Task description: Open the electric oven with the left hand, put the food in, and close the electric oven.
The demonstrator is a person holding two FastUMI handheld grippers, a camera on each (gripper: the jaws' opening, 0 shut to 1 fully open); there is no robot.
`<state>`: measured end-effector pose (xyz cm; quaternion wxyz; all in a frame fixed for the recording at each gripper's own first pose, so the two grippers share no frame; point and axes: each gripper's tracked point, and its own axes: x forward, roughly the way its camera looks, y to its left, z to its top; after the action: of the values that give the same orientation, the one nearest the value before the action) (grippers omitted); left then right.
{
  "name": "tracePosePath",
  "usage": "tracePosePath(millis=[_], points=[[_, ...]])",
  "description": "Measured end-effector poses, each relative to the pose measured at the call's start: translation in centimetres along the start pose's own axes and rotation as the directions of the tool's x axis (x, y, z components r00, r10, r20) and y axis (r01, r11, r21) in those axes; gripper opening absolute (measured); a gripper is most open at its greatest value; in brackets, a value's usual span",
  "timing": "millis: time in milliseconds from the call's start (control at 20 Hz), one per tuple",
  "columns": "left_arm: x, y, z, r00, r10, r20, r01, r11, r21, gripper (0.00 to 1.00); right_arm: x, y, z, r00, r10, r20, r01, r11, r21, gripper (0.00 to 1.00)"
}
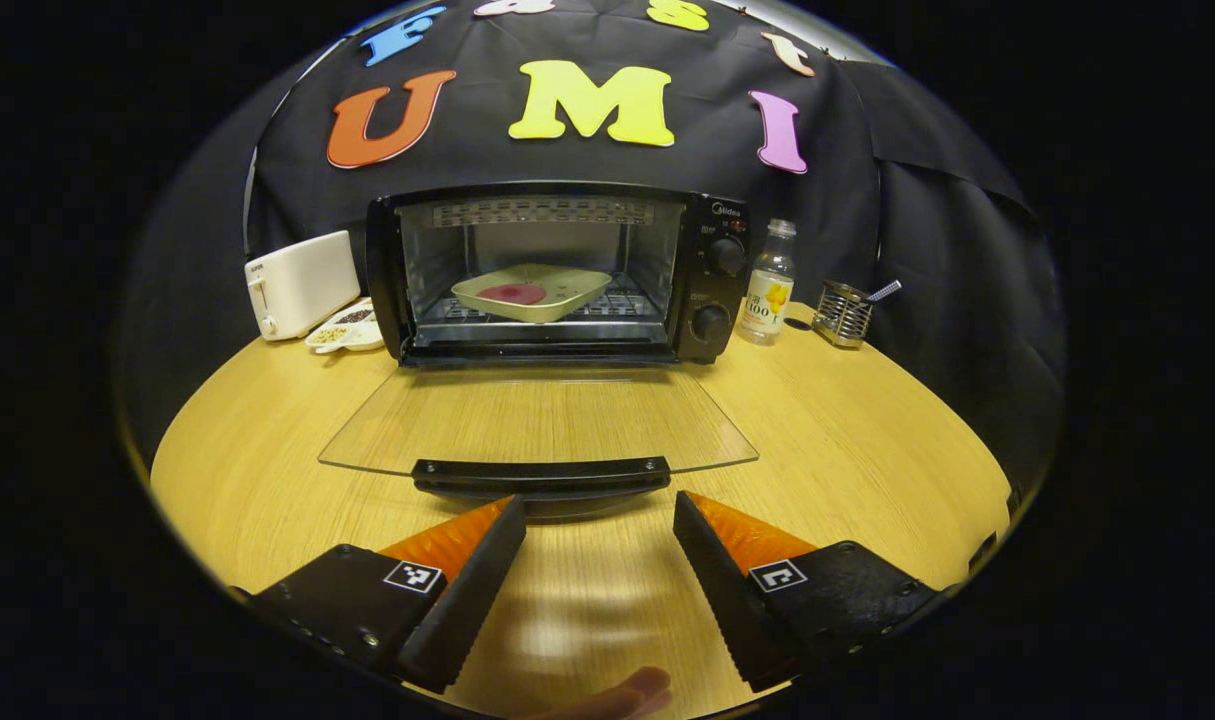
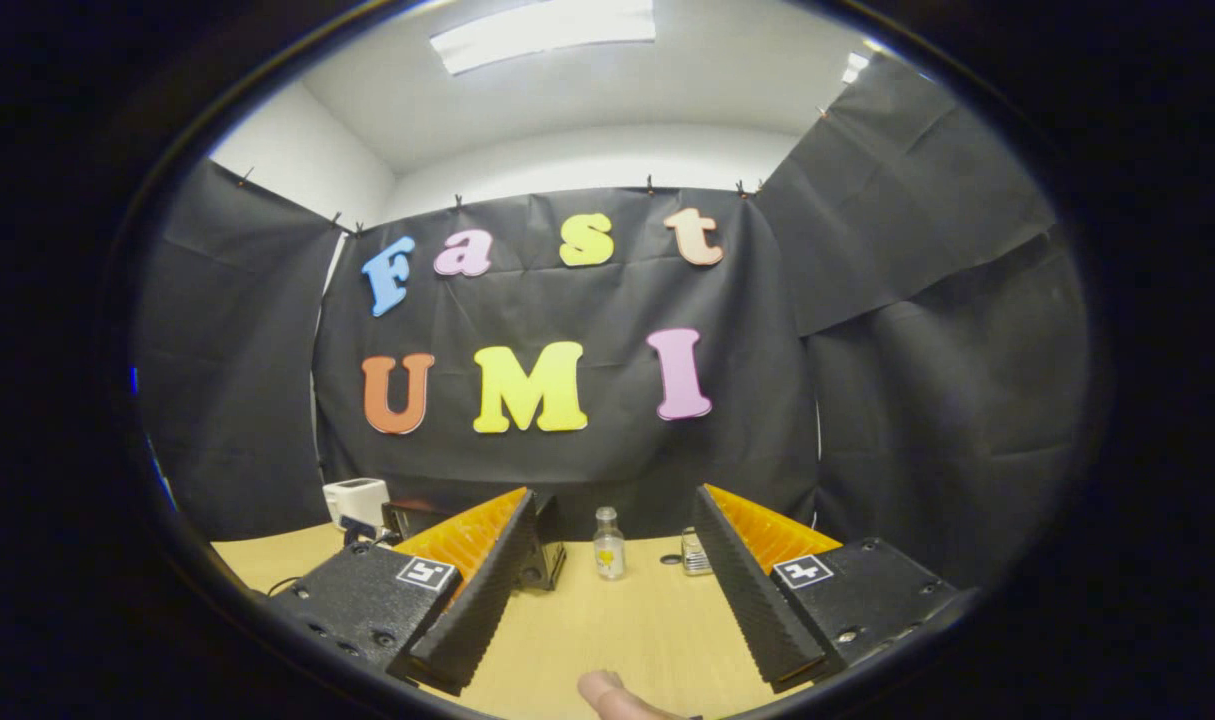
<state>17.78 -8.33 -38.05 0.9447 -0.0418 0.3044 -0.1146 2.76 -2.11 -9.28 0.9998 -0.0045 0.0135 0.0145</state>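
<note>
The table carries everything, and the oven at its back edge is the landmark. The oven's glass door lies folded flat toward the camera, with its handle at the near edge. Inside the oven, on the rack, sits the tray with the food, a dark red piece, lying on it. A toaster stands just left of the oven, and a small dish of snacks lies in front of the toaster, beside the oven's left corner. Just right of the oven stands a bottle, and farther right a wire holder with a utensil in it.

The left gripper hovers just short of the door handle, fingers spread wide and empty. The right gripper is held up well back from the oven, fingers likewise parted, grasping nothing; the bottle shows between them in the right gripper view.
</note>
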Motion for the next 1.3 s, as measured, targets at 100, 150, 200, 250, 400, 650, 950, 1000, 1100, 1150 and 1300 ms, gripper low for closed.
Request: tracePosePath(millis=[100, 150, 200, 250, 400, 650, 950, 1000, 1100, 1150, 1300], points=[[0.3, 0.2, 0.0, 1.0, 0.01, -0.005, -0.01, 1.0, -0.004, 0.96, 0.0, -0.4, -0.4, 1.0, -0.004, -0.012, 0.004, 1.0, 0.003, 0.96], [0.3, 0.1, 0.0, 1.0, 0.013, -0.008, -0.013, 1.0, -0.001, 0.95, 0.0, -0.5, -0.4, 1.0, -0.007, -0.015, 0.007, 1.0, 0.003, 0.96], [0.3, 0.1, 0.1, 1.0, 0.014, -0.011, -0.014, 1.0, 0.006, 0.95, -0.1, -0.7, -0.4, 1.0, -0.009, -0.016, 0.01, 1.0, 0.004, 0.96], [0.3, 0.1, 0.0, 1.0, 0.019, -0.014, -0.019, 1.0, 0.008, 0.95, -0.2, -0.8, -0.4, 1.0, -0.012, -0.017, 0.012, 1.0, 0.006, 0.96], [0.4, 0.2, 0.2, 0.999, 0.029, -0.026, -0.029, 1.0, -0.007, 0.95, -0.8, -0.9, -0.2, 1.0, -0.016, -0.014, 0.016, 1.0, 0.007, 1.0], [0.5, 0.5, 0.8, 0.997, 0.069, -0.036, -0.069, 0.998, -0.014, 0.94, -2.0, -1.0, 0.3, 1.0, -0.031, -0.002, 0.031, 1.0, 0.001, 0.96], [0.3, 0.6, 1.2, 0.997, 0.077, -0.023, -0.077, 0.997, -0.025, 0.94, -2.7, -1.0, 0.4, 0.999, -0.039, -0.002, 0.039, 0.999, -0.004, 0.96], [0.3, 0.6, 1.4, 0.997, 0.078, -0.019, -0.078, 0.997, -0.028, 0.94, -2.8, -1.0, 0.4, 0.999, -0.039, -0.003, 0.039, 0.999, -0.005, 0.96], [0.2, 0.5, 1.5, 0.997, 0.078, -0.017, -0.078, 0.997, -0.024, 0.94, -2.8, -1.1, 0.2, 0.999, -0.042, -0.008, 0.042, 0.999, -0.003, 1.0], [0.1, 0.4, 1.7, 0.997, 0.079, -0.012, -0.079, 0.997, -0.011, 0.94, -2.8, -1.2, 0.2, 0.999, -0.045, -0.009, 0.045, 0.999, 0.0, 1.0], [-0.1, 0.2, 1.9, 0.996, 0.088, -0.011, -0.088, 0.996, 0.009, 0.94, -2.7, -1.6, 0.1, 0.998, -0.061, -0.008, 0.061, 0.998, 0.015, 0.96]])
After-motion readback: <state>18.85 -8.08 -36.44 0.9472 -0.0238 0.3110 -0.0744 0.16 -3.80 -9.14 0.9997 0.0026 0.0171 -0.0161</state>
